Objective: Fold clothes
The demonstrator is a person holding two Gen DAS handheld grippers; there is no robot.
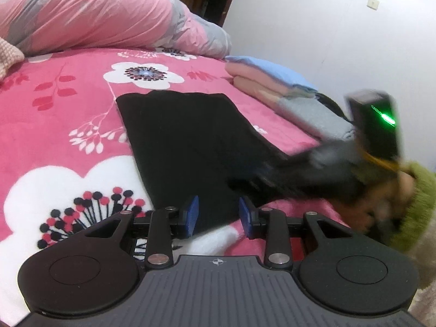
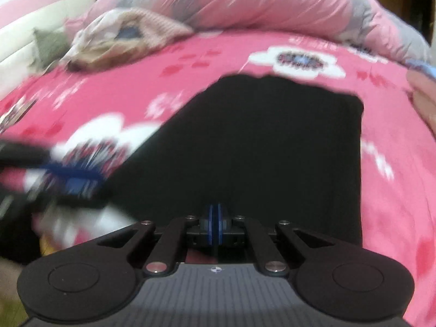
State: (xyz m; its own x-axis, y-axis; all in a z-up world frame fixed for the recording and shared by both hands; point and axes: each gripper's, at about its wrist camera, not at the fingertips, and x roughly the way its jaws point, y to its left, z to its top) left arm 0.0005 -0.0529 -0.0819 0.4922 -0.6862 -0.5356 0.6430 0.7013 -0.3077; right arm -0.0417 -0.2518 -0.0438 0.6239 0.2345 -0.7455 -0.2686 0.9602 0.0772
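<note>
a black garment (image 1: 185, 147) lies flat on the pink floral blanket (image 1: 68, 114) that covers the bed, and i use it as my landmark. it is folded into a long dark slab with straight sides, one short end toward the far pillows and the other end toward me. in my right wrist view the same garment (image 2: 272, 150) fills the middle of the picture.

my left gripper (image 1: 218, 215) hovers at the near end of the garment, its two blue pads set a moderate way apart, with nothing pinched between them; the near edge of the cloth shows in the gap. my right gripper (image 2: 214, 218) has its blue pads pressed together over the near end of the garment. the cloth is black against black there, so i cannot tell whether any of it is caught between the pads. seen from the left, the right gripper (image 1: 245, 185) is a motion-blurred dark shape at the garment's near right corner, carried by a hand (image 1: 387, 199) in a fuzzy green sleeve (image 1: 417, 207).

beyond the garment's far right corner sits a pile of folded clothes (image 1: 272, 87), pink, blue and grey. behind the far end lies a bunched pink and grey duvet (image 1: 95, 13). off the far left corner is a heap of crumpled beige clothes (image 2: 122, 38).
</note>
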